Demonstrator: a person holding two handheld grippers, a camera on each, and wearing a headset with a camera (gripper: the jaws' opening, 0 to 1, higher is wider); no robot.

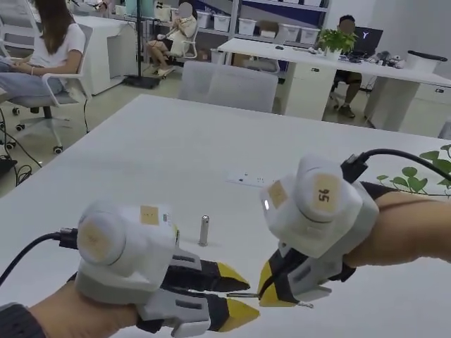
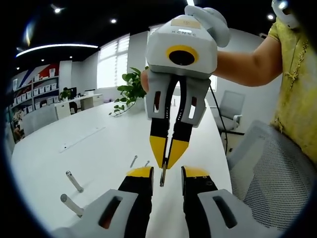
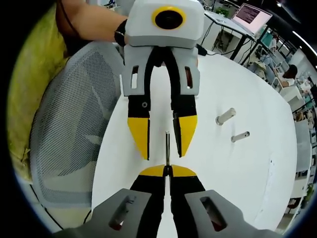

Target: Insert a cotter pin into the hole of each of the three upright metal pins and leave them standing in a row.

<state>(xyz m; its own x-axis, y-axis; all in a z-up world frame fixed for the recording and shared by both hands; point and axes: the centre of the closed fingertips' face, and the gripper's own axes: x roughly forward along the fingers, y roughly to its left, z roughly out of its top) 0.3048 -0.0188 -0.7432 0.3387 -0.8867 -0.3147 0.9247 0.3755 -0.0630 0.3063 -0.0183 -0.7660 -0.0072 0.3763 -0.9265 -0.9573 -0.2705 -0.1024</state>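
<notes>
The right gripper (image 3: 167, 172) is recorded closed, with a thin cotter pin (image 3: 167, 146) clamped at its tips and projecting forward into the gap between the jaws of the left gripper (image 2: 169, 174), which are spread apart on either side of the pin without touching it. Both grippers are held just above the near edge of the white table (image 1: 176, 155), tip to tip. One metal pin (image 1: 204, 230) is observed standing upright just beyond them, a second metal pin (image 3: 240, 136) is noted close beside it, and two loose cotter pins (image 2: 133, 161) are seen lying on the table nearby.
</notes>
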